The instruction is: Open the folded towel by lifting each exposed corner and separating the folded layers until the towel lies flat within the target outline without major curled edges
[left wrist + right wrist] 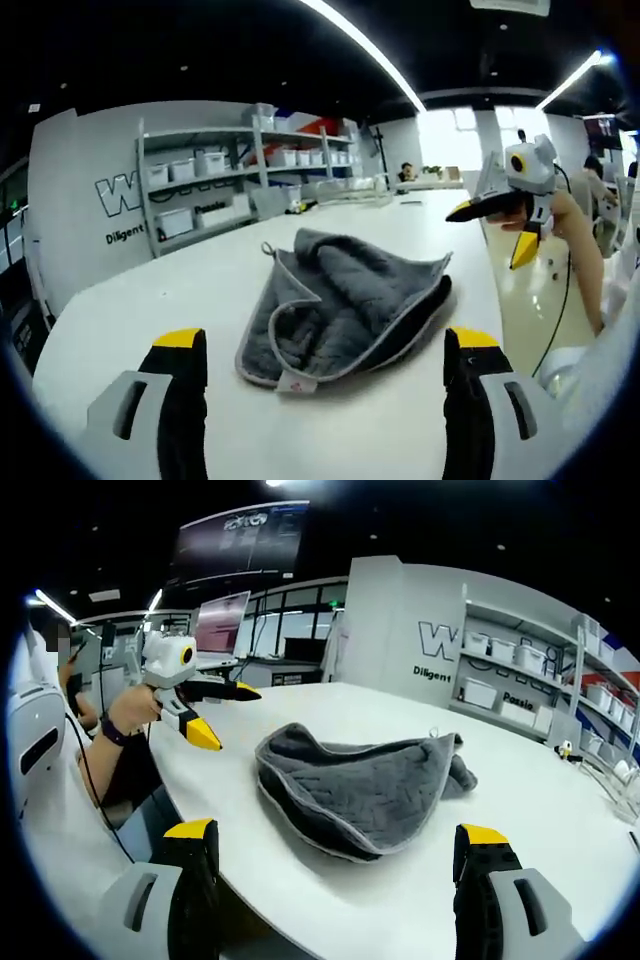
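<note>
Nearest us, the left gripper (325,350) spreads its jaws wide, gripping nothing. Beyond it on the white table (120,320) lies the grey towel (340,305), folded and rumpled (a small loop at its far corner). Farther right we log the right gripper (500,232), jaws parted, held above the table edge, apart from the towel. Storage shelves (230,180) line the far wall.

white table (150,310), folded grey towel (340,305) on it
</note>
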Available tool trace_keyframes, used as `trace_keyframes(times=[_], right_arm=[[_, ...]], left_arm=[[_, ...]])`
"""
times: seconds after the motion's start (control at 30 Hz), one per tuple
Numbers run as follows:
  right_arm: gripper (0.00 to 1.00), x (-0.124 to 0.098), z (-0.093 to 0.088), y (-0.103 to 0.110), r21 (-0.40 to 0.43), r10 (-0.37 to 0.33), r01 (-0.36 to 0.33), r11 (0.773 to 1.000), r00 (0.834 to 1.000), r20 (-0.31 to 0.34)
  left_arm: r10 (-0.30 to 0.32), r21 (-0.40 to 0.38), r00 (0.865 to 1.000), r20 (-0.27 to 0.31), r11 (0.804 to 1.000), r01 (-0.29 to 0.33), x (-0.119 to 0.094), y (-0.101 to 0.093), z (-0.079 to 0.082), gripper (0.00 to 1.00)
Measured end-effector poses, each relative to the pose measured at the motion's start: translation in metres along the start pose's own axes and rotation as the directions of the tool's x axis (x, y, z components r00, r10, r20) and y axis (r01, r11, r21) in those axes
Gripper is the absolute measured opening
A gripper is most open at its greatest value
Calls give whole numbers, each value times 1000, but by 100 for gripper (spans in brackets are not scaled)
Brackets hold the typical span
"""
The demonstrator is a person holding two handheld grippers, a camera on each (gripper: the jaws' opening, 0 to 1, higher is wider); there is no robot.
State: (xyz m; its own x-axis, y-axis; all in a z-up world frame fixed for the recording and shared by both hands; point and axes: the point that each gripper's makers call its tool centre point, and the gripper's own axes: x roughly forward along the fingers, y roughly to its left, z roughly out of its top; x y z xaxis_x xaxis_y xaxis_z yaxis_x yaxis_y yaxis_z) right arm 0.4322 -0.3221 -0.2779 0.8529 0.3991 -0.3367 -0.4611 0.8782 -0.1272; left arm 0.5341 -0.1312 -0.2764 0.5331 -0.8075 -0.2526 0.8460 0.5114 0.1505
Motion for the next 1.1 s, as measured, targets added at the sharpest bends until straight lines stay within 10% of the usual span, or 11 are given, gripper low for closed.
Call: trace_keyframes(times=[0.33,0.6,0.83,1.1], right_arm=[[99,-2,-2,-1,2,-2,2,1000,1000,0],[99,-4,-3,0,-1,1,-1,1000,1000,-3],[99,-4,-1,2,-10,7,-7,1000,1000,-6],[99,-10,0,2,-18,1,-1,1000,1000,-7]], left_arm=[[-35,38,999,-26,999,36,7,-2,0,99],[-180,107,982,-51,977,184,33,-8,14,89],[-120,362,982,-144,918,165,72,11,28,87],[-245,359,937,-251,875,325,101,0,23,58]])
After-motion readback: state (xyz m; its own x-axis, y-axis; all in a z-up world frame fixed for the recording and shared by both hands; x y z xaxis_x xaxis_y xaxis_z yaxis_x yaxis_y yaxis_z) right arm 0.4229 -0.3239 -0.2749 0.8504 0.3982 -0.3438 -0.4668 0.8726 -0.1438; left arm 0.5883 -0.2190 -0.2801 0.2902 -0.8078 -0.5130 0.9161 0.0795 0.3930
